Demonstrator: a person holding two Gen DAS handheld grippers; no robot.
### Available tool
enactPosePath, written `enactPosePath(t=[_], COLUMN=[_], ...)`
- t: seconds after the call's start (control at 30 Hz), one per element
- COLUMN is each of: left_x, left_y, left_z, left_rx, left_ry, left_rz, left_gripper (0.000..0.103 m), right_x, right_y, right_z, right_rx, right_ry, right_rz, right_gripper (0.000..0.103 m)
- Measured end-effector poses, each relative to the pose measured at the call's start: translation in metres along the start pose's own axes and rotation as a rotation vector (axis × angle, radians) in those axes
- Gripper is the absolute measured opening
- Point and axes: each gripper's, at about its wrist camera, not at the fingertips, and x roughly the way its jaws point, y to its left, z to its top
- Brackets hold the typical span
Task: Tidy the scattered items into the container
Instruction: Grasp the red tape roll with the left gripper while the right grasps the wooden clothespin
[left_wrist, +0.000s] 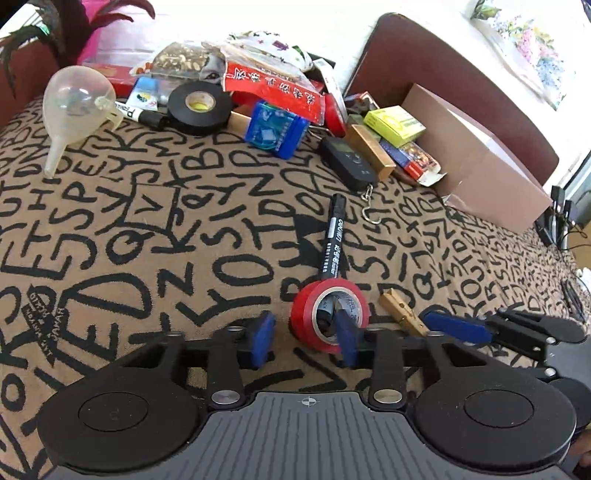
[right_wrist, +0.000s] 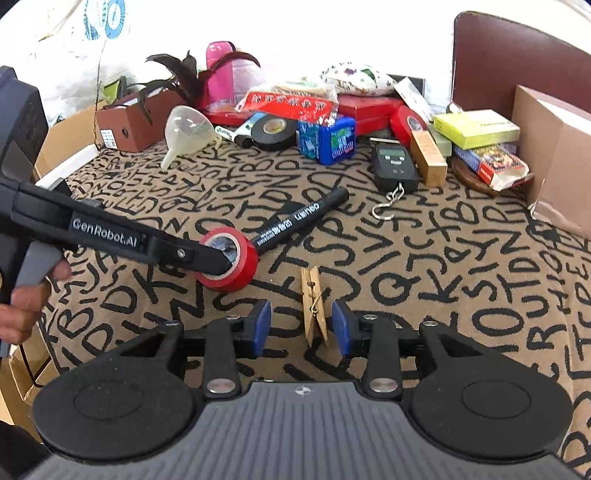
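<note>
A red tape roll (left_wrist: 328, 295) stands on its edge on the letter-patterned cloth (left_wrist: 147, 229). My left gripper (left_wrist: 304, 339) is open astride its near wall: one blue pad (left_wrist: 347, 338) sits inside the hole, the other (left_wrist: 263, 338) stands just clear outside. The right wrist view shows that finger (right_wrist: 207, 258) reaching into the roll (right_wrist: 240, 273). A wooden clothespin (right_wrist: 314, 306) lies between the pads of my open right gripper (right_wrist: 302, 326), untouched. A black marker (left_wrist: 332, 240) lies behind the roll. The cardboard box (left_wrist: 480, 173) stands at the right.
Along the far edge lie a clear funnel (left_wrist: 74, 107), black tape (left_wrist: 199, 105), a blue box (left_wrist: 275, 129), a hanging scale (left_wrist: 347, 162), small cartons (left_wrist: 395, 125) and red packets (left_wrist: 273, 88). A maroon chair back (left_wrist: 443, 59) rises behind the box. A hand (right_wrist: 22, 306) grips the left handle.
</note>
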Motion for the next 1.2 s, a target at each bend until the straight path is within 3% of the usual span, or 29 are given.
enactPosePath(t=[0.13, 0.23, 0.3, 0.43, 0.5, 0.57, 0.6, 1.03, 1.1, 1.13, 1.2], left_x=[-0.001, 0.008, 0.014, 0.017, 0.019, 0.017, 0.016, -0.009, -0.002, 0.001, 0.005], left_y=[-0.003, -0.008, -0.007, -0.008, -0.008, -0.01, -0.01, -0.019, -0.022, -0.023, -0.025], left_z=[0.005, 0.008, 0.007, 0.005, 0.005, 0.005, 0.005, -0.02, -0.022, -0.022, -0.021], left_rx=[0.013, 0.049, 0.032, 0.033, 0.033, 0.032, 0.035, 0.124, 0.128, 0.124, 0.112], left_ry=[-0.021, -0.003, 0.016, 0.013, 0.017, 0.014, 0.014, 0.095, 0.114, 0.113, 0.102], left_rz=[-0.017, -0.008, -0.016, -0.006, -0.006, -0.008, -0.009, -0.077, -0.078, -0.077, -0.073], left_gripper=[0.045, 0.014, 0.007, 0.013, 0.008, 0.006, 0.006, 0.006, 0.013, 0.029, 0.033], right_x=[0.003, 0.004, 0.005, 0.006, 0.008, 0.009, 0.01, -0.019, -0.017, -0.016, -0.014], right_y=[-0.002, -0.001, -0.001, -0.001, -0.001, -0.001, -0.001, -0.005, -0.005, -0.005, -0.003], right_z=[-0.001, 0.0, -0.001, 0.0, 0.001, 0.001, 0.002, -0.015, -0.014, -0.014, -0.012], right_rx=[0.022, 0.015, 0.018, 0.029, 0.031, 0.029, 0.026, 0.028, 0.039, 0.04, 0.037], right_ry=[0.01, 0.012, 0.012, 0.011, 0.012, 0.019, 0.026, 0.076, 0.067, 0.064, 0.061], right_rz=[-0.004, -0.008, -0.01, -0.013, -0.015, -0.024, -0.032, -0.041, -0.047, -0.051, -0.059], right_gripper=[0.041, 0.041, 0.041, 0.04, 0.04, 0.027, 0.014, 0.014, 0.014, 0.014, 0.014])
